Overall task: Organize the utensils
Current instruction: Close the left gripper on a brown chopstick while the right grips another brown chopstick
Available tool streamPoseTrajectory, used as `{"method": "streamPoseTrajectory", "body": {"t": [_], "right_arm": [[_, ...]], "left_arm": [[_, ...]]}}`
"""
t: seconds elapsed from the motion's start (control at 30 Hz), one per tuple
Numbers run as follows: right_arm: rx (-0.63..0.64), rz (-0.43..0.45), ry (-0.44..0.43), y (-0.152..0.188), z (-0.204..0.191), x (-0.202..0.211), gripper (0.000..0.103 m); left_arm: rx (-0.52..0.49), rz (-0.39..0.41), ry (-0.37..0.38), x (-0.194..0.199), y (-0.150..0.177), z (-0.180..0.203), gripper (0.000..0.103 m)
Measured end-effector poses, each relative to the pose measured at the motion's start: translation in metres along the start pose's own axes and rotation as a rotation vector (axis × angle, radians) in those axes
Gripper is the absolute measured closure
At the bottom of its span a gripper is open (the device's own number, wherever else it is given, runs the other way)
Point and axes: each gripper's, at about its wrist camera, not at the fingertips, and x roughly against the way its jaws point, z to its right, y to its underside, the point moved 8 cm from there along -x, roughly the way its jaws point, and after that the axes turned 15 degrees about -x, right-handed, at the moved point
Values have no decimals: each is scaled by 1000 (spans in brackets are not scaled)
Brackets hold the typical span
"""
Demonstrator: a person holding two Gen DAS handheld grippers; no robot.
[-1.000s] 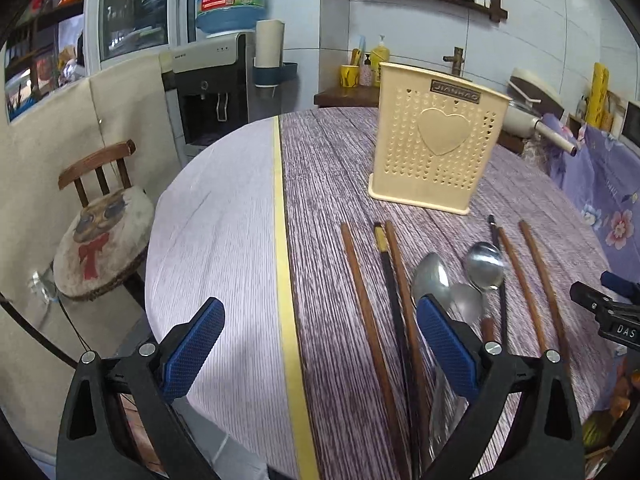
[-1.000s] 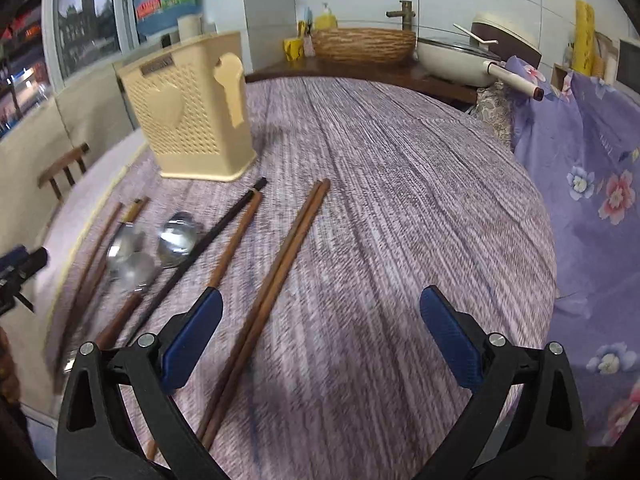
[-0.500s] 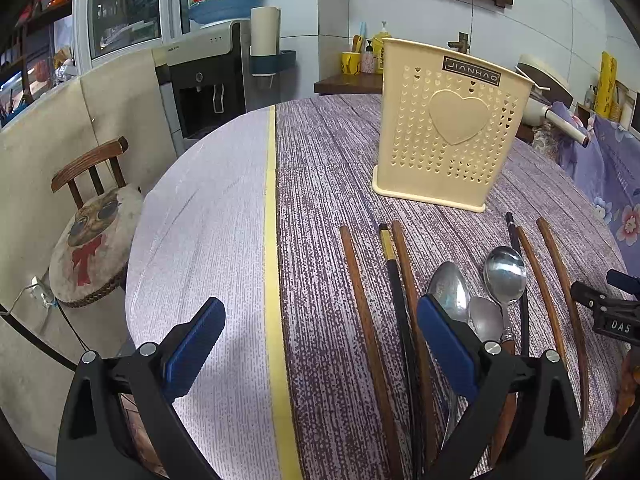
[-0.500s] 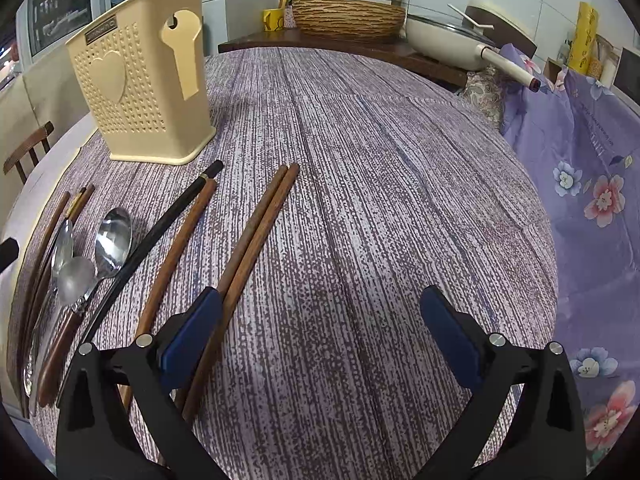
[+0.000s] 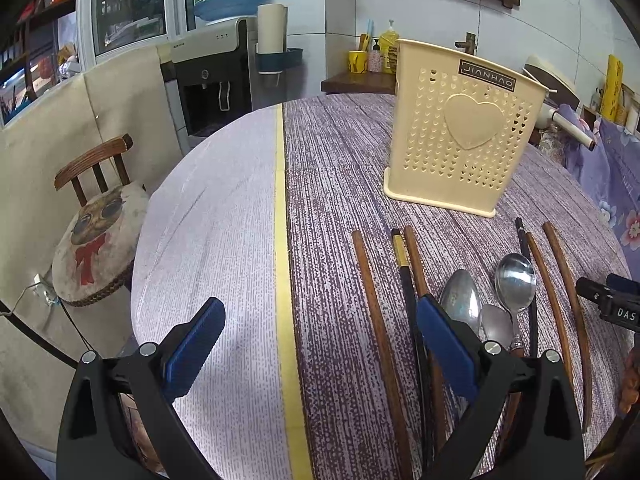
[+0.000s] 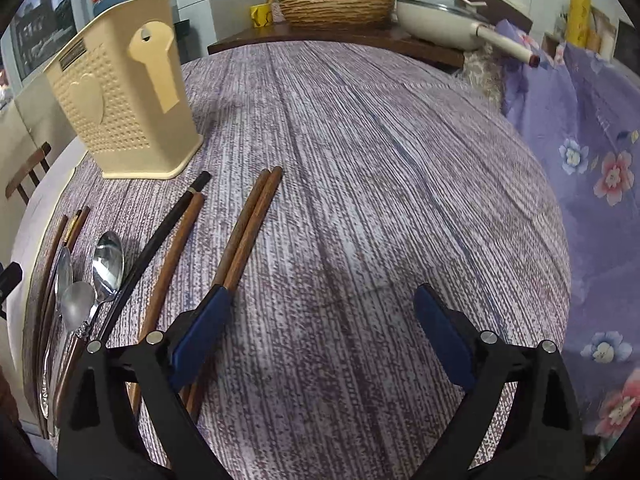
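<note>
A cream perforated utensil holder [image 5: 460, 136] [image 6: 120, 108] stands upright on the purple tablecloth. In front of it lie several brown chopsticks, a black chopstick [image 6: 160, 236] and three metal spoons [image 5: 516, 280] [image 6: 108, 260]. My left gripper [image 5: 318, 312] hovers open above the cloth's yellow stripe, its right finger over the black chopstick. The jaws of my right gripper [image 6: 322, 296] are closing with only bare cloth between them. Its left finger sits over a pair of brown chopsticks [image 6: 248, 228].
A wooden chair [image 5: 96, 240] with a round cushion stands off the table's left edge, and a water dispenser [image 5: 216, 80] behind it. A purple flowered cloth [image 6: 592, 160] borders the right side. A pan [image 6: 440, 20] and a wicker basket [image 6: 336, 4] sit on the far counter.
My right gripper has moved left and down, so its left finger now covers the brown chopstick pair, and its jaws have narrowed slightly. The left gripper has edged towards the holder.
</note>
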Motion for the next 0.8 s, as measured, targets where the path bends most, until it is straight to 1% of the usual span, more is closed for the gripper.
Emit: {"method": "streamPoseTrajectory", "body": {"t": [0.1,0.17,0.23,0.43,0.5,0.57,0.63,0.7,0.73,0.77,0.8], "right_arm": [[20,-17,13,1,-10,-3,10],[36,-10,27,-2,-15,-5,10],[50,-20,44,-2,-13,-9,10],[24,-17,30,-6,-2,-9,11],[31,-19,23,-7,-7,-9,18],[43,-19,18,-9,-13,-10,22],[44,-24,11,-10,-17,-12,25],[41,-30,0,-9,-24,-12,33],[44,-29,-2,-9,-26,-12,34],[45,-28,-5,-10,-28,-12,36],[44,-29,-7,-11,-30,-12,39]], "left_arm": [[-1,-6,3,-2,1,2,8],[-2,-9,5,-4,2,3,8],[-4,-10,4,-4,3,3,8],[-10,-18,6,-6,4,1,8],[-10,-24,17,-8,2,2,8],[-16,-25,26,-9,0,5,8],[-23,-35,43,-12,-3,8,15],[-14,-57,62,-17,-6,10,26],[-9,-67,72,-20,-7,11,34],[-4,-78,78,-24,-8,12,37],[2,-91,80,-29,-10,12,43]]}}
